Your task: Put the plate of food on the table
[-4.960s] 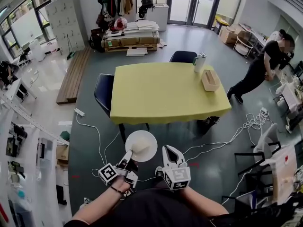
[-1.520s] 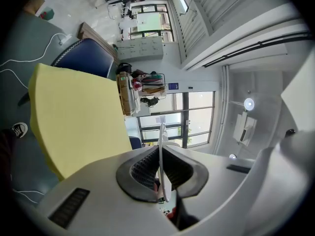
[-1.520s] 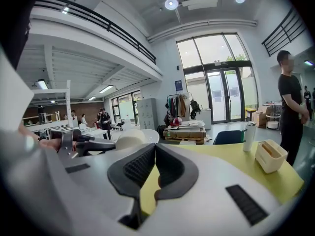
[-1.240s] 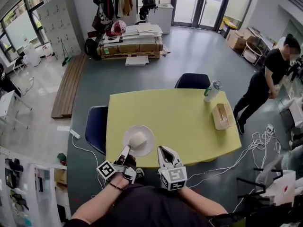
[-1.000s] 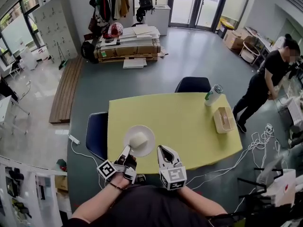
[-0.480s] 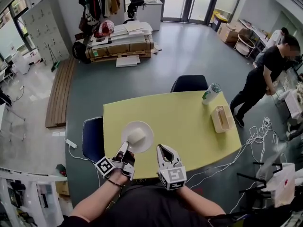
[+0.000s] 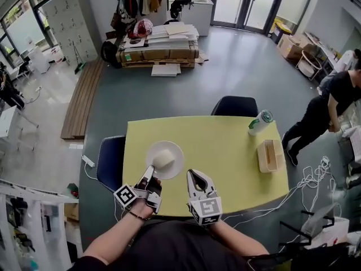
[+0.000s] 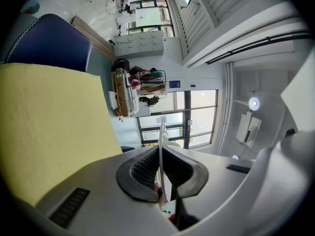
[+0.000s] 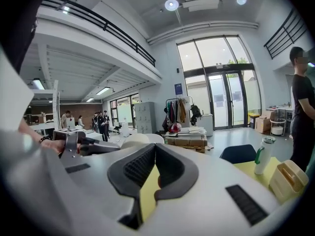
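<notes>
A white plate (image 7: 165, 159) carries a pale lump of food (image 7: 162, 158). My left gripper (image 7: 151, 173) is shut on the plate's near rim and holds it over the near left part of the yellow table (image 7: 225, 151). In the left gripper view the rim (image 8: 161, 146) stands edge-on, pinched between the jaws of the left gripper (image 8: 161, 155). My right gripper (image 7: 195, 175) hovers just right of the plate, shut, with nothing in it. The right gripper view shows the right gripper (image 9: 153, 149) with its tips together, and the plate (image 9: 142, 139) to its left.
A green-capped bottle (image 7: 260, 123) and a pale open box (image 7: 269, 155) stand at the table's right end. Dark blue chairs sit at the far side (image 7: 240, 105) and the left end (image 7: 110, 162). A person in black (image 7: 335, 103) bends over at the right. Cables (image 7: 307, 179) lie on the floor.
Both grippers and the plate have travelled forward from above the floor to over the table's near left part. The left grip on the rim is unchanged; the right stays empty.
</notes>
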Tool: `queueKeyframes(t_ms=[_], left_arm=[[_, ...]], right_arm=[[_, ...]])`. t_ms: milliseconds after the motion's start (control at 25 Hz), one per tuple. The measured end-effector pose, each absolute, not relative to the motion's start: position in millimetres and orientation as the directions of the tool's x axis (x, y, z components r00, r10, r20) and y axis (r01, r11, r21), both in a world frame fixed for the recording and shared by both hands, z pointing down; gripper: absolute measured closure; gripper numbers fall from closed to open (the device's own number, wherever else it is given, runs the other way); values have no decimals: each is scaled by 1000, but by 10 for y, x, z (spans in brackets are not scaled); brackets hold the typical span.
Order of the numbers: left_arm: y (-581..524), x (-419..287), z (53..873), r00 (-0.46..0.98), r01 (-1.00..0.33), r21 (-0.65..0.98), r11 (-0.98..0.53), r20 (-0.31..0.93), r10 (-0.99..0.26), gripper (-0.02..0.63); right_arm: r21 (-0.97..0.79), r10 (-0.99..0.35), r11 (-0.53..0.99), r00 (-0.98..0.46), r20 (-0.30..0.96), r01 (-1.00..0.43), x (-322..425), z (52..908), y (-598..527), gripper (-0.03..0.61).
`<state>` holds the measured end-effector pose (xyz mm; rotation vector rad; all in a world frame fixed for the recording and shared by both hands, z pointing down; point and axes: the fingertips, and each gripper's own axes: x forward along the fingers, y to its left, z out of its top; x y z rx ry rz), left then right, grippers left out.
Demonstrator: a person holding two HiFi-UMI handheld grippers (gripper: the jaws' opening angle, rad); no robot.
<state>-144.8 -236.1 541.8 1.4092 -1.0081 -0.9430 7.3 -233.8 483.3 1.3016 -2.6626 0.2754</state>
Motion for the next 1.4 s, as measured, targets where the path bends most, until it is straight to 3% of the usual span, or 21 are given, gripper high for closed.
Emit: queueKeyframes(t_ms=[640, 1400], left_arm=[[-2541, -1557, 5532, 334, -84, 996, -11, 18, -943, 594], [-2962, -1685, 6041, 336, -84, 996, 16, 43, -941, 594]], right_arm=[[-91, -759, 608, -611, 225, -789, -88, 4847, -2483, 566], [-107, -764, 565, -568, 306, -818, -93, 5317, -2619, 566]])
